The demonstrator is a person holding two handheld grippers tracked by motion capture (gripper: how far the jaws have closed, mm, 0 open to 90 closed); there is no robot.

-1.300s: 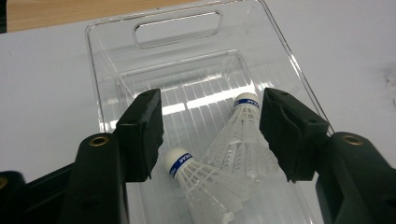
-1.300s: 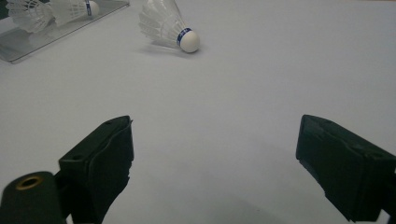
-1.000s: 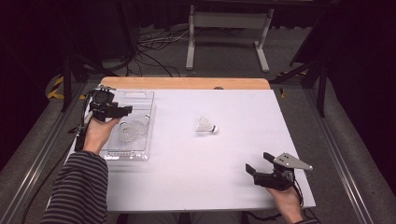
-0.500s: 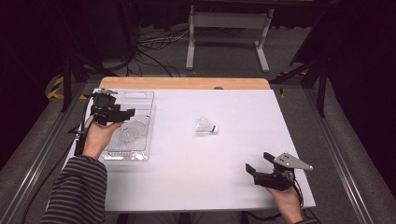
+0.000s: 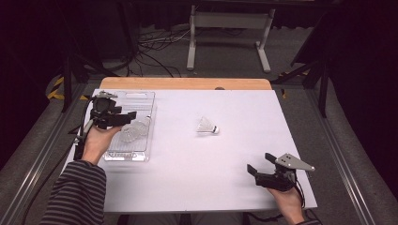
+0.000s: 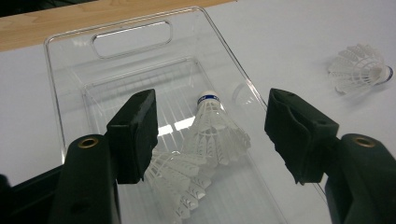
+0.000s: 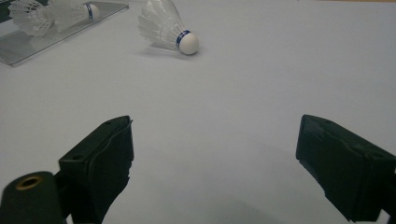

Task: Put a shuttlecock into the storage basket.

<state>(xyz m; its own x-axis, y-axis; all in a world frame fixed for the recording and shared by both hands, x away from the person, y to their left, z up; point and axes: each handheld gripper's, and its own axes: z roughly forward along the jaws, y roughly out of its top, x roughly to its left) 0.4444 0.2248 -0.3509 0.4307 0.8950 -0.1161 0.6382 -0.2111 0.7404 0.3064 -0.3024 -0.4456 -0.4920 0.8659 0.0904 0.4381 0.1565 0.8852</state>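
Note:
A clear plastic tray (image 5: 126,153) lies at the table's left, and its handle slot (image 6: 131,39) faces the far edge. Two white shuttlecocks (image 5: 131,131) lie in it, one with a blue-banded cork (image 6: 208,98) and one partly under it (image 6: 175,186). My left gripper (image 5: 129,116) hovers over the tray with its jaws wide open (image 6: 212,109), above the shuttlecocks and touching neither. A third shuttlecock (image 5: 207,126) (image 6: 359,70) (image 7: 166,25) lies on its side mid-table. My right gripper (image 5: 259,163) (image 7: 212,154) rests open near the front right, holding nothing.
The white tabletop (image 5: 187,183) ends at a wooden strip (image 5: 185,83) along the far edge. Beyond it stand a metal stand (image 5: 225,28) and cables on the floor. A striped sleeve (image 5: 75,197) comes in at the front left.
My left arm has drawn back slightly toward the front, with the gripper still over the tray. The right gripper has not moved.

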